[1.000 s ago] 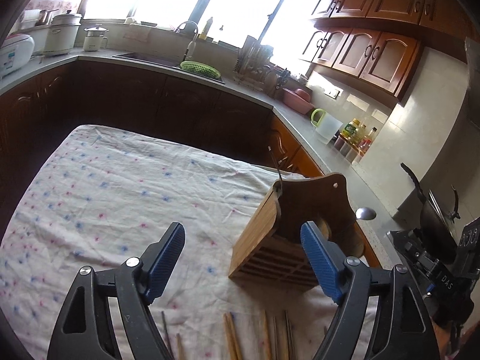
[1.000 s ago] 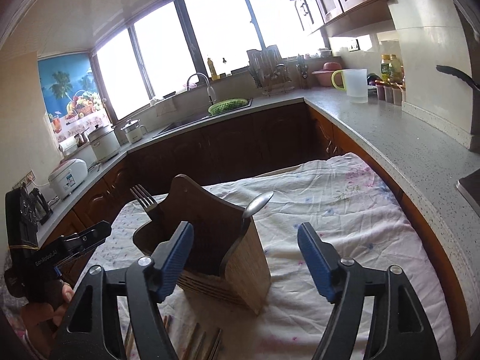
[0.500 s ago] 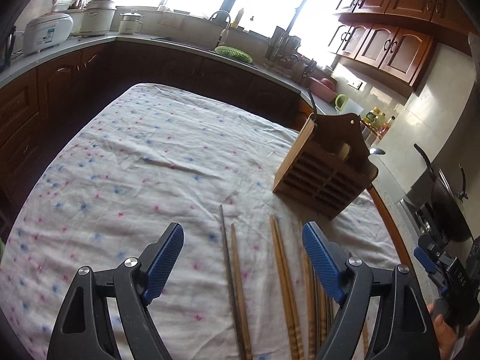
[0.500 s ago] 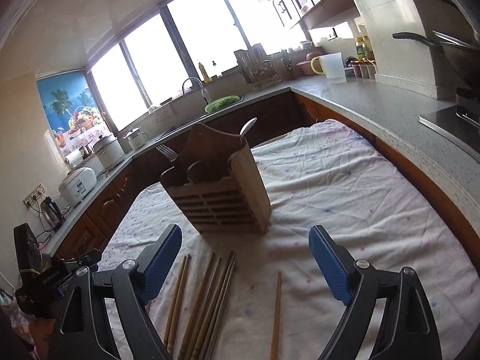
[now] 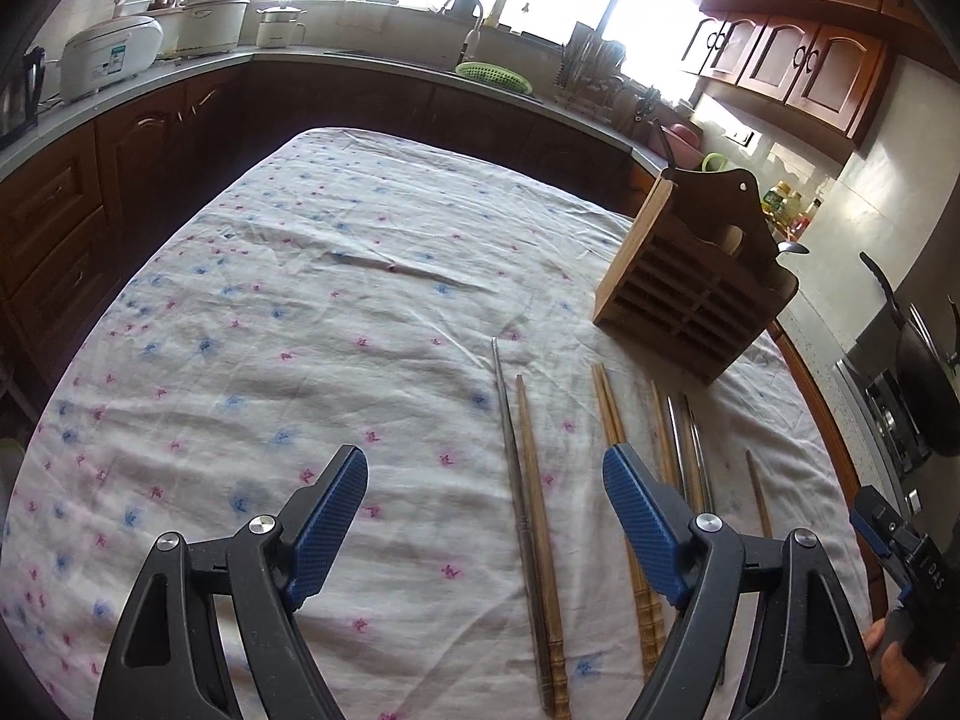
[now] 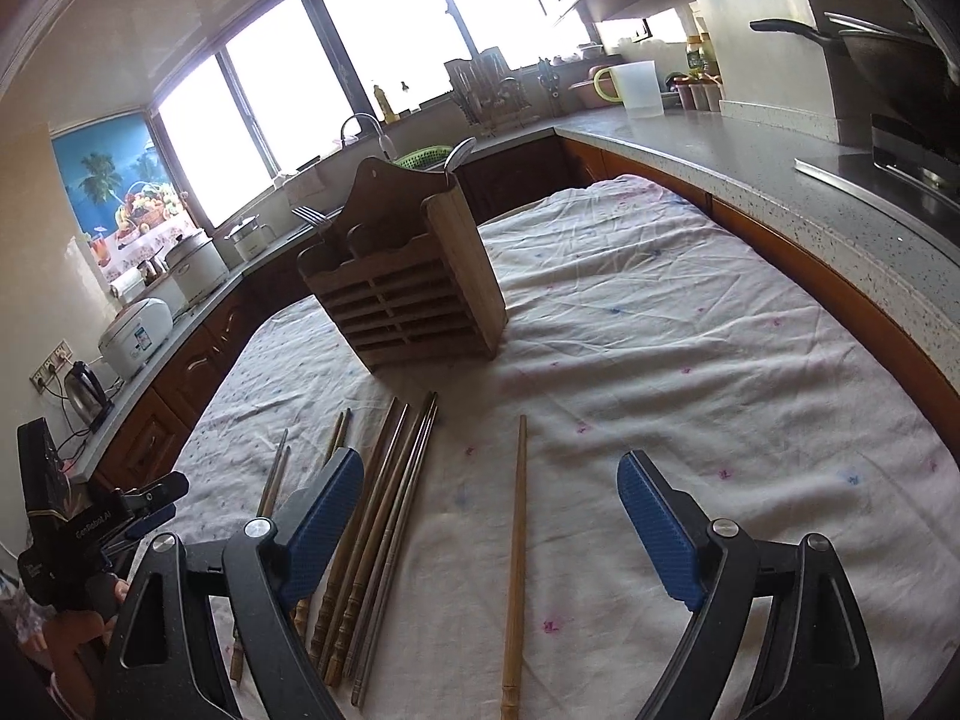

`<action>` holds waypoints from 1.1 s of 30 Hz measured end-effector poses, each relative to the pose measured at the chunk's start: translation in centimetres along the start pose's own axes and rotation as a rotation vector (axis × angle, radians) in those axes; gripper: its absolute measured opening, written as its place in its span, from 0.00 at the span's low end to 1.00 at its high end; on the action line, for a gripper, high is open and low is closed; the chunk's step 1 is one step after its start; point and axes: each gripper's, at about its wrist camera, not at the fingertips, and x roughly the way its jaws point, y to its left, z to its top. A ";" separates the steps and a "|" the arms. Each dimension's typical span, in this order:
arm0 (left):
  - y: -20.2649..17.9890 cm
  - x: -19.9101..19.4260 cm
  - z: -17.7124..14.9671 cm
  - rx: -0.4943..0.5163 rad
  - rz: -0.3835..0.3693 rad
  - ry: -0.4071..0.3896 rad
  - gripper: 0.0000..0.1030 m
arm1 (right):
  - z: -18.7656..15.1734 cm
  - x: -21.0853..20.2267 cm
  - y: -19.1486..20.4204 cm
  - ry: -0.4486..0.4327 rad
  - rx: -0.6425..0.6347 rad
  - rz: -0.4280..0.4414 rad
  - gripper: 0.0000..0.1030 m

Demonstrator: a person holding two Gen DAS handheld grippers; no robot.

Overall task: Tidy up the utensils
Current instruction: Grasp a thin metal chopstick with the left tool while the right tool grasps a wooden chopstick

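Chopsticks lie below both open, empty claws.

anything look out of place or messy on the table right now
Yes: chopsticks lie loose on the tablecloth before the wooden utensil holder, one wooden chopstick apart from the rest. The holder stands upright with a fork and spoon inside.

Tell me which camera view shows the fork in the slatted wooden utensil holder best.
The right wrist view: the fork shows its tines clearly, standing in the slatted wooden utensil holder on its left side. In the left wrist view only a dark sliver rises above the holder, its tines unreadable.
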 end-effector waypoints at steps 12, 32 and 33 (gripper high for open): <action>-0.4 5.1 2.5 0.036 0.043 0.117 0.62 | -0.3 3.7 0.7 0.123 -0.070 -0.051 0.60; -4.0 15.9 6.6 0.220 0.121 0.225 0.10 | -0.1 9.9 0.6 0.258 -0.142 -0.135 0.11; -4.3 16.1 6.5 0.241 0.130 0.223 0.08 | 0.0 10.1 0.7 0.258 -0.146 -0.137 0.09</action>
